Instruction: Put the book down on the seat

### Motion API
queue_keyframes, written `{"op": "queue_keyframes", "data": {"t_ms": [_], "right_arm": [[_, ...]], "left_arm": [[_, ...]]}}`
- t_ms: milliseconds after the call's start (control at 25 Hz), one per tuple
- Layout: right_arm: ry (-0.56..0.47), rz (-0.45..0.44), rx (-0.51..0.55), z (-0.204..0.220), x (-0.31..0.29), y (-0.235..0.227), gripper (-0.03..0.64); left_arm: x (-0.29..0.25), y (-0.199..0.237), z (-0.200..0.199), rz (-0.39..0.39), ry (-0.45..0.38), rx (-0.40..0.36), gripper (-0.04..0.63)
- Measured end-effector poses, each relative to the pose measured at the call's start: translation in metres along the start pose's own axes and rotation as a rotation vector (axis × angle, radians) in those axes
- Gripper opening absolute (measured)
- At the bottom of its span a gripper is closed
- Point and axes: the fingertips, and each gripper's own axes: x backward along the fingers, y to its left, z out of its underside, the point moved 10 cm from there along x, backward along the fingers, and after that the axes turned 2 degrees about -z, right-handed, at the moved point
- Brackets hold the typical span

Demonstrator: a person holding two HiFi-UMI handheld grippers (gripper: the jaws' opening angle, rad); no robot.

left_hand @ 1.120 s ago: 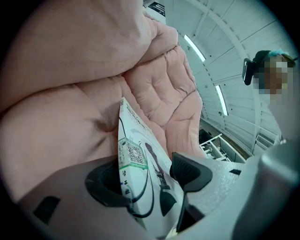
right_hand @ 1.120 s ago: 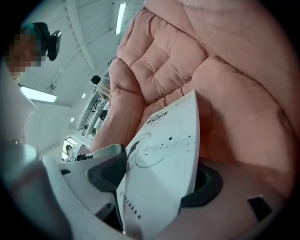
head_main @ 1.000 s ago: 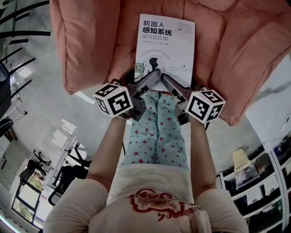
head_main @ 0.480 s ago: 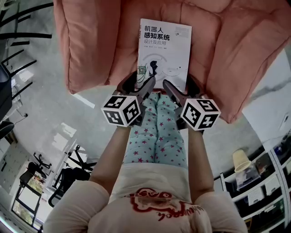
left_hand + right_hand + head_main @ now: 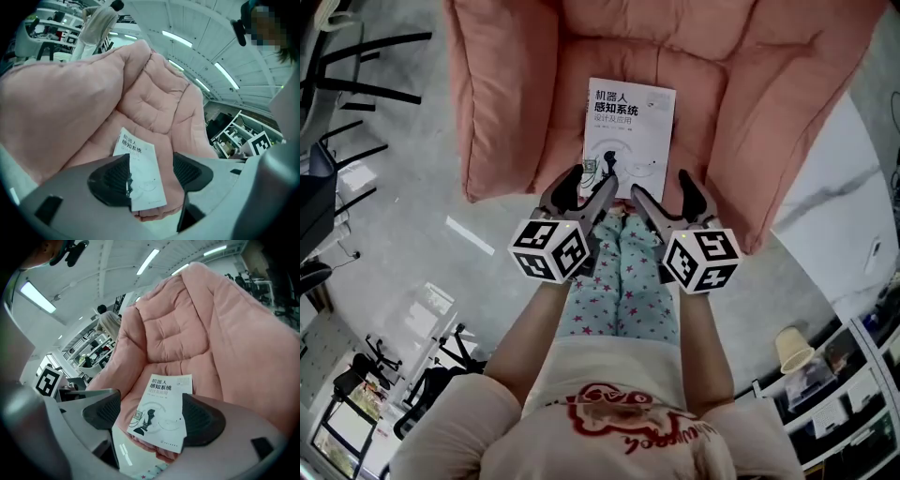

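Both grippers have let go of the book since approx 1 s ago, when each pinched a bottom corner, and have backed off toward the person. It now lies flat, cover up, on the pink seat, centred btw the armrests, near edge by the seat's front lip, i.e. where the task wants it. White cover w/ dark title at top, line drawing below; no bent corners visible. Left gripper and right gripper hover just off that near edge, jaws spread, nothing held, prob. opened wide to clear the cover.
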Motion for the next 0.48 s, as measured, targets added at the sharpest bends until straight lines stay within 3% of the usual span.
{"op": "queue_keyframes", "data": {"t_ms": [360,480], "right_arm": [[-0.271,-0.003,0.215,-0.123,0.068,0.061,0.401],[-0.348,-0.014,0.262,-0.16,0.098,0.089,0.372]], "left_arm": [[0.043,-0.09,-0.111,0.126,-0.24,-0.122,0.27],[0.071,-0.121,-0.139,0.147,-0.284,-0.18,0.24]]}}
